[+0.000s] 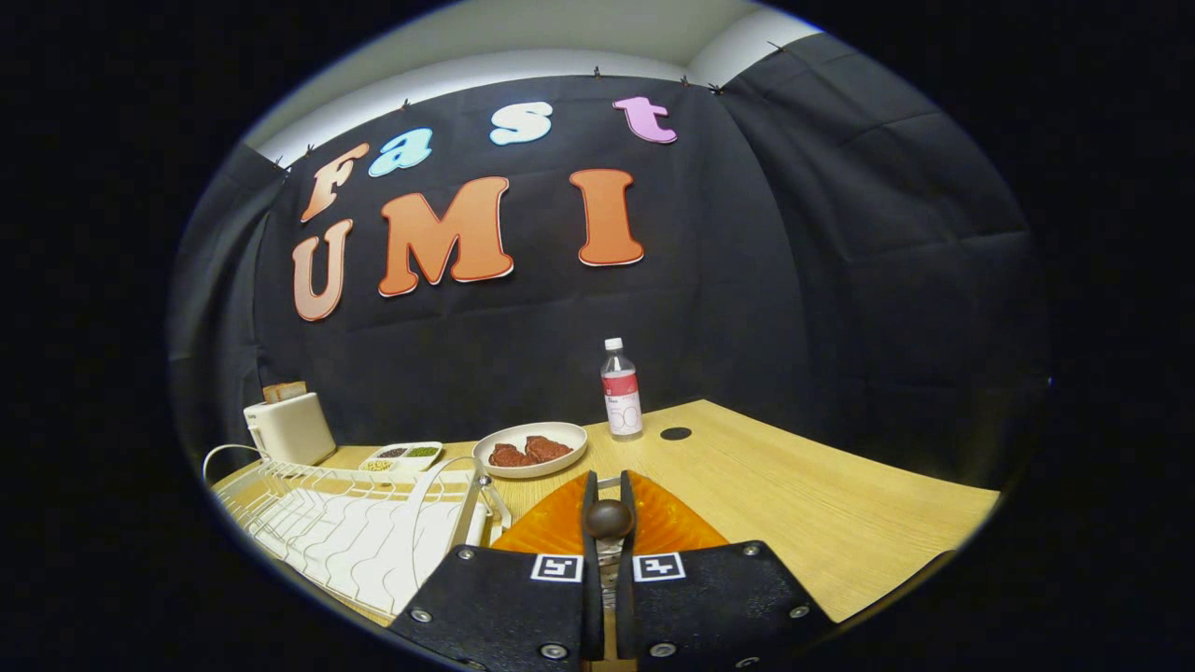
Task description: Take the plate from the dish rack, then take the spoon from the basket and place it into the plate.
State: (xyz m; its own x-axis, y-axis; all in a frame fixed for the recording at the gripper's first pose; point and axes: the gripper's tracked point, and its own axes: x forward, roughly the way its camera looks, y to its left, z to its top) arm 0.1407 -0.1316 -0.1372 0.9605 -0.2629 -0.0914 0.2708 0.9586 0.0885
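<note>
An orange ribbed plate (667,525) lies flat on the wooden table (840,504), right under and just ahead of my fingers. My gripper (608,487) is shut, its two fingers nearly together over the plate. A dark rounded part of the spoon (608,519) is pinched between them, and a short pale bit shows at the fingertips. The rest of the spoon is hidden by the fingers. The white wire dish rack (345,527) stands to the left of the plate, with a utensil basket (481,509) at its near end.
Beyond the orange plate sits a white plate of brown food (530,449), and a clear bottle with a red label (622,392) stands to its right beside a dark round hole (675,433). A divided snack tray (402,455) and a white toaster (290,427) stand behind the rack.
</note>
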